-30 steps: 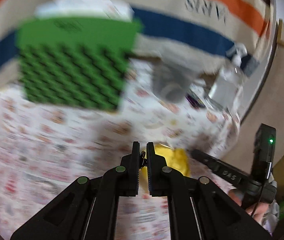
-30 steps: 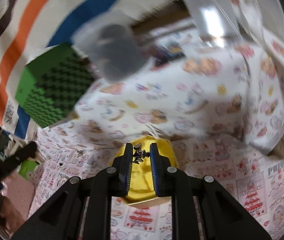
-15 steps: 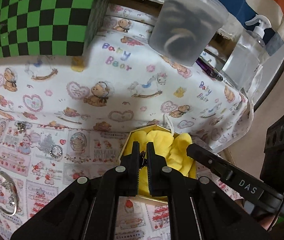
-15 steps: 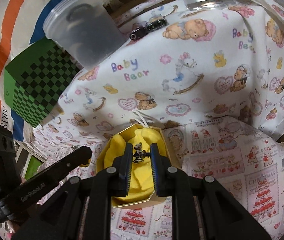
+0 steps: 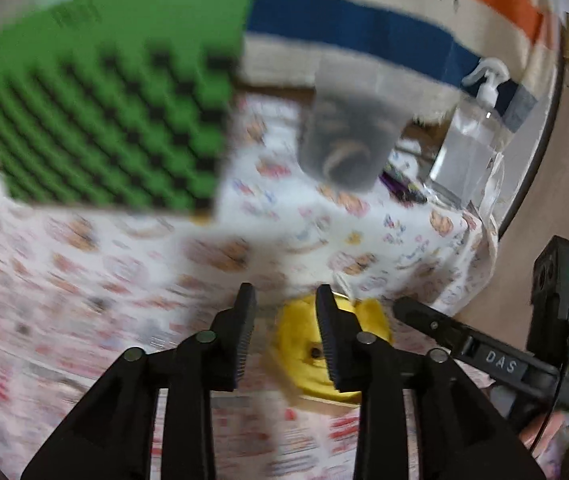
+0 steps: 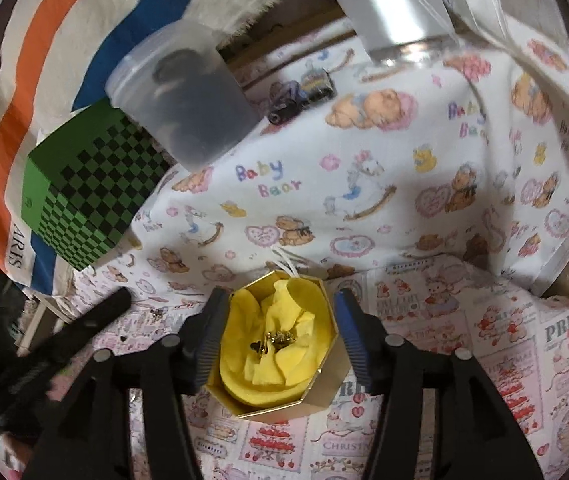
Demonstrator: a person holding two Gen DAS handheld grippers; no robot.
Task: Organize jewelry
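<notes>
A gold hexagonal box [image 6: 324,384] lined with yellow tissue sits on the printed cloth. Small gold and dark jewelry pieces [image 6: 272,342] lie loose on the tissue. My right gripper [image 6: 282,298] hangs just above the box with its jaws opening, one finger on each side of it, and nothing is held between the pads. The left wrist view is blurred by motion. My left gripper [image 5: 284,294] is also opening and holds nothing, with the box [image 5: 292,336] just behind its right finger. A finger of the right gripper [image 5: 436,326] reaches in from the right.
A green and black checkered box [image 6: 88,188] stands at the back left. A translucent plastic cup [image 6: 188,96] lies beside it, with a clear pump bottle [image 5: 472,148] further right. A small trinket [image 6: 159,312] lies on the cloth left of the gold box. The cloth drops off at the right.
Both grippers were shut on small jewelry pieces over the box and now stand apart. The pieces lie on the yellow tissue. The left view has swung up and blurred.
</notes>
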